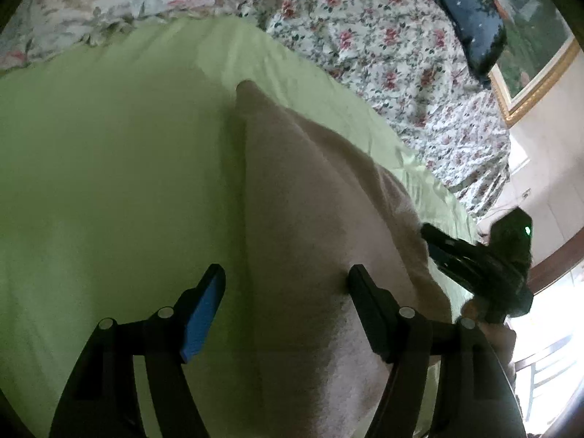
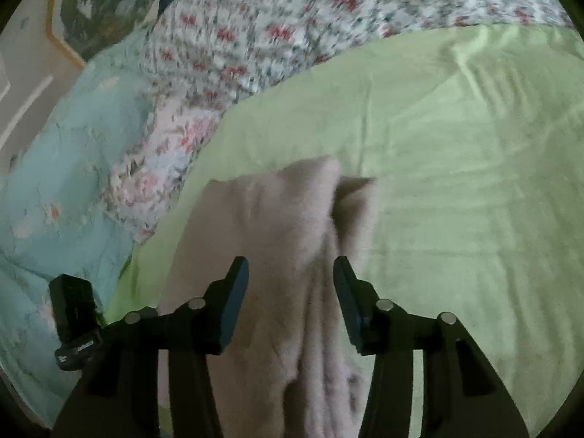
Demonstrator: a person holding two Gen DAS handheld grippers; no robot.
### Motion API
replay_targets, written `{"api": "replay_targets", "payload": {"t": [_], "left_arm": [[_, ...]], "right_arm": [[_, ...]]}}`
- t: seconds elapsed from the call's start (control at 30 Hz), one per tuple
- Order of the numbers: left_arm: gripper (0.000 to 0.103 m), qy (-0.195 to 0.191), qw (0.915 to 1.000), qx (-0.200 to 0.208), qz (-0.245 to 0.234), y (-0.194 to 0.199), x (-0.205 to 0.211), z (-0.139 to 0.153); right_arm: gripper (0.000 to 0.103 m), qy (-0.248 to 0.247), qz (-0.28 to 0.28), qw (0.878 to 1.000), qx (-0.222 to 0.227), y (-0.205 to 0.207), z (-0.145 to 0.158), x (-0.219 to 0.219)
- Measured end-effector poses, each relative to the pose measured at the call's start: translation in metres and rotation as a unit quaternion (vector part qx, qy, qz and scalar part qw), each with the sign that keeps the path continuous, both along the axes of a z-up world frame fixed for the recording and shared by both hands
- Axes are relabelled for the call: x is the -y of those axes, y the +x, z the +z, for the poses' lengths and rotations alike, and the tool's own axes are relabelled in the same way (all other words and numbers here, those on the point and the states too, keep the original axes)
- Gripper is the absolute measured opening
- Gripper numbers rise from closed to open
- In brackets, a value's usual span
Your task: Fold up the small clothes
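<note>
- Two grippers work over one pale beige garment (image 1: pixel 321 219) that lies on a light green sheet (image 1: pixel 109 164) spread across the bed.
- Our left gripper (image 1: pixel 286 292) stands with its jaws wide apart; its blue-padded finger is over the bare sheet and the other finger is over the cloth, with the garment's left edge running between them, and neither pad presses on it.
- Our right gripper (image 2: pixel 291 292) also has its jaws parted — the garment (image 2: pixel 277 255) runs up between the fingers in loose folds, but we see a gap on each side, so nothing is clamped.
- From the left wrist view, the right gripper (image 1: pixel 430 235) shows at the garment's right edge.
- Beyond the green sheet lie a floral quilt (image 1: pixel 383 36) and a dark blue cushion (image 1: pixel 471 11) — a gold-framed picture (image 1: pixel 533 54) leans near them.
- From the right wrist view, a pale turquoise cover (image 2: pixel 65 189) lies left of the sheet.
</note>
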State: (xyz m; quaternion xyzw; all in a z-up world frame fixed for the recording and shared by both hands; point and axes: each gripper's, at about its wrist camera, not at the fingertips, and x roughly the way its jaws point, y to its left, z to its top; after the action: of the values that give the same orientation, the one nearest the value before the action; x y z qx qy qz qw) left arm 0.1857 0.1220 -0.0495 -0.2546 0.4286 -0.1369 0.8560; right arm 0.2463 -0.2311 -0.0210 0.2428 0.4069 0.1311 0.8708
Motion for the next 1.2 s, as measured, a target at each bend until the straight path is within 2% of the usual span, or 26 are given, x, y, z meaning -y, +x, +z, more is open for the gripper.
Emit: {"api": "replay_targets", "payload": {"t": [0.07,0.1,0.17,0.2,0.27,0.37,0.43,0.5,0.57,0.6,0.67,0.77,0.93,1.03,1.13,1.17,1.2], "left_arm": [[0.066,0.008,0.9999,-0.003,-0.007,-0.001,0.007,-0.001],[0.062,0.012,0.9998,-0.001,-0.014,-0.001,0.012,0.000],[0.062,0.034,0.9991,0.006,-0.025,-0.006,0.026,0.004],[0.062,0.048,0.9983,0.010,-0.031,-0.007,0.031,0.005],[0.063,0.063,0.9970,0.011,-0.043,-0.008,0.040,0.003],[0.066,0.066,0.9966,0.003,-0.050,-0.004,0.050,-0.003],[0.068,0.067,0.9965,-0.006,-0.049,-0.003,0.053,-0.010],[0.068,0.060,0.9969,-0.011,-0.049,-0.004,0.051,-0.010],[0.069,0.056,0.9973,-0.014,-0.046,-0.007,0.046,-0.005],[0.067,0.057,0.9975,-0.011,-0.041,-0.012,0.042,0.000],[0.067,0.062,0.9975,0.005,-0.033,-0.021,0.036,0.012],[0.067,0.050,0.9970,0.042,-0.042,-0.037,0.033,0.033],[0.067,0.009,0.9883,0.102,-0.113,-0.059,0.052,0.055],[0.067,0.008,0.9847,0.094,-0.147,-0.062,0.066,0.044],[0.066,0.000,0.9853,0.044,-0.165,-0.057,0.072,0.011],[0.064,-0.008,0.9846,0.029,-0.172,-0.057,0.073,-0.002],[0.056,-0.007,0.9859,0.016,-0.166,-0.057,0.072,-0.015]], "right_arm": [[0.015,-0.013,0.007,1.000,-0.027,0.010,-0.011,-0.011],[0.014,-0.016,0.006,0.999,-0.031,0.012,-0.011,-0.013],[0.012,-0.008,0.003,1.000,0.004,0.001,0.004,-0.012],[0.012,-0.007,0.000,1.000,0.022,-0.008,0.013,-0.009],[0.012,-0.019,-0.006,0.999,0.029,-0.020,0.017,-0.005],[0.012,-0.034,-0.021,0.999,-0.009,-0.020,-0.006,0.006],[0.013,-0.021,-0.030,0.999,-0.032,-0.015,-0.027,0.013],[0.019,0.010,-0.044,0.998,-0.033,-0.014,-0.036,0.019],[0.027,0.008,-0.056,0.998,-0.033,-0.016,-0.031,0.019],[0.029,0.000,-0.064,0.998,-0.028,-0.021,-0.024,0.018],[0.028,-0.012,-0.073,0.997,-0.014,-0.032,-0.010,0.017],[0.028,-0.018,-0.077,0.997,0.014,-0.052,0.013,0.007],[0.028,0.004,-0.036,0.999,0.040,-0.089,0.030,-0.033],[0.028,0.034,-0.019,0.999,0.024,-0.099,0.017,-0.049],[0.028,0.035,-0.034,0.999,-0.013,-0.098,-0.009,-0.049],[0.024,0.017,-0.051,0.998,-0.028,-0.096,-0.017,-0.045],[0.010,0.007,-0.065,0.997,-0.038,-0.095,-0.027,-0.038]]}}
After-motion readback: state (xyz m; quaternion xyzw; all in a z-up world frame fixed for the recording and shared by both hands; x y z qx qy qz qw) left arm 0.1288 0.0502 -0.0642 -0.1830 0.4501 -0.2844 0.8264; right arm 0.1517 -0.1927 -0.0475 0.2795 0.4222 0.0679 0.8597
